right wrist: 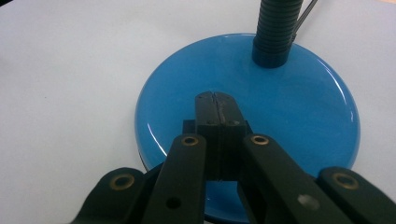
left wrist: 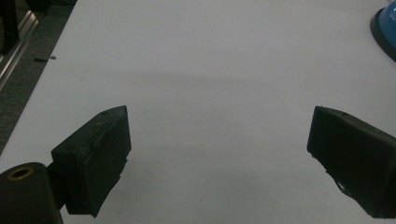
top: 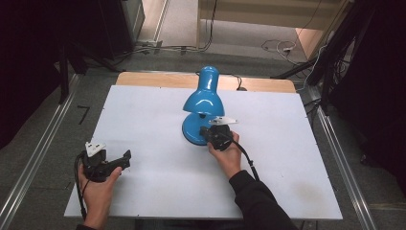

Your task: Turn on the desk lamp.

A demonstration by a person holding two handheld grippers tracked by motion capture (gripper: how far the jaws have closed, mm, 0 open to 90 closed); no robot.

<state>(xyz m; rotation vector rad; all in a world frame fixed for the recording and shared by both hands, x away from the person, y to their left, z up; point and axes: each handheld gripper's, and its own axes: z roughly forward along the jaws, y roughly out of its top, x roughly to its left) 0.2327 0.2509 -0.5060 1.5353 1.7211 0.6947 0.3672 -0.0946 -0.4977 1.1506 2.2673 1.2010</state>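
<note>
Pressing down on the lamp base (right wrist: 261,135), the right gripper (right wrist: 215,100) is resting with its jaws fully together, nothing between them, tips on the glossy blue disc in front of the ribbed neck (right wrist: 276,32). My reading is that a switch on the base is being worked, or the base is being steadied; the tips are hiding any button, so I cannot tell which. The next move is likely calling for a light, straight push without sliding the lamp.

The left gripper (left wrist: 219,140) is idling near the desk's (top: 143,120) front left corner, jaws spread wide and empty.

The high view is adding what the close views are missing: the blue lamp (top: 203,103) is standing mid-desk, its shade (top: 205,93) drooping over the base, and the right gripper (top: 218,134) is touching the base's near edge.
</note>
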